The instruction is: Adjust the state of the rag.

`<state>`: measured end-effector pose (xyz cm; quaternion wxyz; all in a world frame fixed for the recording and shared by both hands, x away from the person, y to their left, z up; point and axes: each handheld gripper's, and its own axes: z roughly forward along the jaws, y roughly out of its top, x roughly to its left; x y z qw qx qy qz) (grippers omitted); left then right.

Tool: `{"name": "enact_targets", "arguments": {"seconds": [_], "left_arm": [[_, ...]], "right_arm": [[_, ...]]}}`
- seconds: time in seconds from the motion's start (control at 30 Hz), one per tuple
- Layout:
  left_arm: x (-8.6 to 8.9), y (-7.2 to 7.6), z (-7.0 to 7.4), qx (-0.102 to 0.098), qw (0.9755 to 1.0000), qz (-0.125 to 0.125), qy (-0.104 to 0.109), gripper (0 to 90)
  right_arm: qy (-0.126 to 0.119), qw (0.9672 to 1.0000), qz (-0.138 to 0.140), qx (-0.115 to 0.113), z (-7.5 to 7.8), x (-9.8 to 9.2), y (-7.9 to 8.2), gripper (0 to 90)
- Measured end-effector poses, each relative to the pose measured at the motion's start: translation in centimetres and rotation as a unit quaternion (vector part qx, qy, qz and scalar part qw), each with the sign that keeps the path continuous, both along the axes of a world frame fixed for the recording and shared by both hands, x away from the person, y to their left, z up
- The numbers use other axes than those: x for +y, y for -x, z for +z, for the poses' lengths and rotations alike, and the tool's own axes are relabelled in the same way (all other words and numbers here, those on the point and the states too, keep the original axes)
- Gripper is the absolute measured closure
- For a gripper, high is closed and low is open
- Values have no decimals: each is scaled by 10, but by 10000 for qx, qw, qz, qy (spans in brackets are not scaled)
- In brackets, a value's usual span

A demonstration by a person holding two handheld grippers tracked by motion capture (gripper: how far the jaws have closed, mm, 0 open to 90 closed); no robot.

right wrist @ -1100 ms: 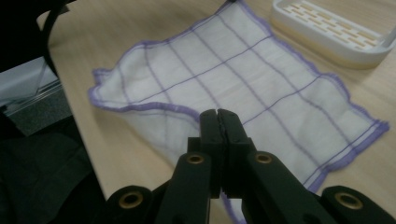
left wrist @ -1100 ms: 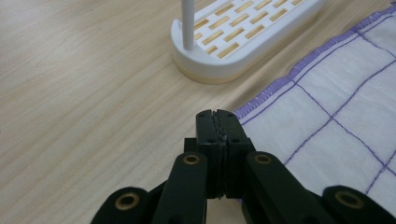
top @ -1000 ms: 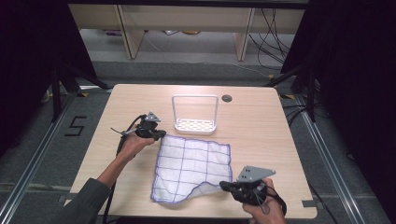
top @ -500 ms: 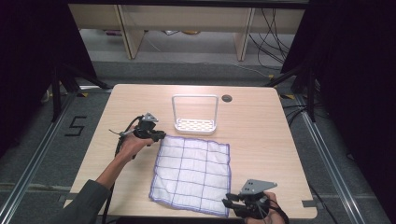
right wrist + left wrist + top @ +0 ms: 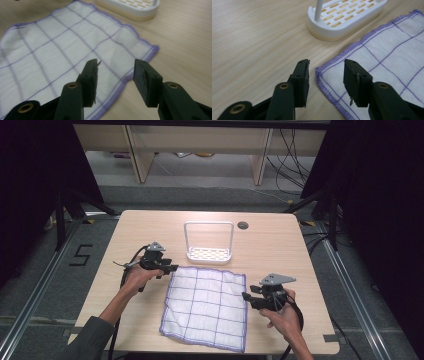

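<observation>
High view, from left to right: the left gripper (image 5: 172,269), jaws just spread and empty, the checked cloth (image 5: 207,307) flat, long axis running toward the white rack (image 5: 209,254), and the right gripper (image 5: 246,299), likewise just spread and empty.

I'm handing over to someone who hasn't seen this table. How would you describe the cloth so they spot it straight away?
Start at the light wooden table; near its far middle stands a white rack with a slotted base and a hoop handle. Just in front of the rack, toward the person, the cloth lies spread flat between the two grippers. It is the only soft thing there: white, with a purple stitched edge and a thin purple grid.
</observation>
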<state>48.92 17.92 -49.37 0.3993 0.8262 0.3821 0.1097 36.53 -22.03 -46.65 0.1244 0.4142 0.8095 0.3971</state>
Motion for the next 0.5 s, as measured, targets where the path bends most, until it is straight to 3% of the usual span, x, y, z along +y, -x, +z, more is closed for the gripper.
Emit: {"name": "enact_targets", "arguments": {"seconds": [0.03, 0.1, 0.13, 0.17, 0.23, 0.43, 0.5], "left_arm": [[0, 0, 0, -9, 10000, 11, 6, 512], [1, -1, 0, -14, 10000, 52, 4, 485], [1, -1, 0, 10, 10000, 41, -13, 484], [1, -1, -1, -15, 10000, 58, 7, 490], [2, -1, -1, 10, 10000, 4, -40, 497], [3, -1, -2, 8, 10000, 0, -58, 493], [2, -1, -2, 15, 10000, -22, -64, 486]], "right_arm": [[123, 9999, 14, -79, 0, -2, -7, 533], [157, 9997, -171, -30, 1, 0, -17, 521], [268, 9994, -108, -195, 0, -2, -24, 512], [257, 9994, -214, -116, 1, -1, -30, 509], [368, 9989, -211, -185, 0, 0, -39, 509], [389, 9988, -286, -114, 1, 2, -59, 508], [310, 9987, -409, 71, 2, 1, -64, 503]]}}
